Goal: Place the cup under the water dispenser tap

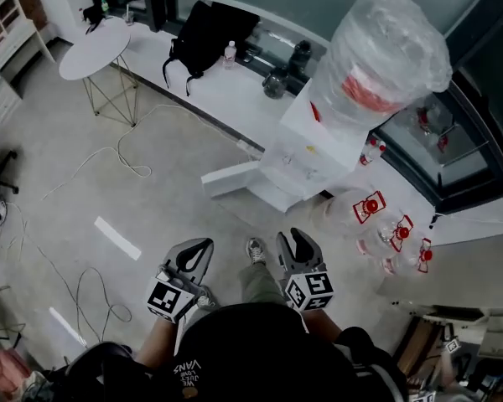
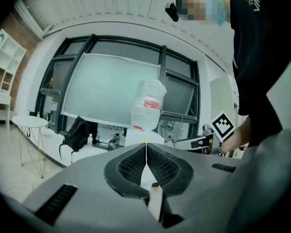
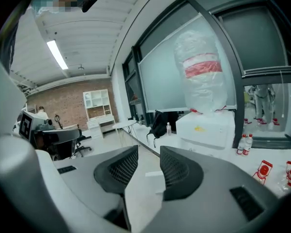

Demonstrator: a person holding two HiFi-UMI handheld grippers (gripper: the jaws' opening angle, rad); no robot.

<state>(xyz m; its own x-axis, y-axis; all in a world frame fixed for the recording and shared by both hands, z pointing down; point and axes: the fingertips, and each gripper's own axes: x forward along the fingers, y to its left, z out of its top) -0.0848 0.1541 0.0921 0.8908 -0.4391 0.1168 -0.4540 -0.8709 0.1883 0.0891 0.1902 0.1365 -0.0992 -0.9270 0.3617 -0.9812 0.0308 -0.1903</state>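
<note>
No cup shows in any view. The white water dispenser stands against the window ledge ahead of me, and its big bottle is wrapped in clear plastic. My left gripper is held low in front of my body. Its pads meet at the tip with nothing between them. My right gripper hangs beside it at the same height, and its jaws stand apart and empty. Both grippers point toward the dispenser, well short of it. The dispenser's taps are too small to make out.
Several empty water bottles with red labels lie on the floor right of the dispenser. A black backpack and a small bottle rest on the white ledge. A round white table stands at the far left. Cables trail over the floor.
</note>
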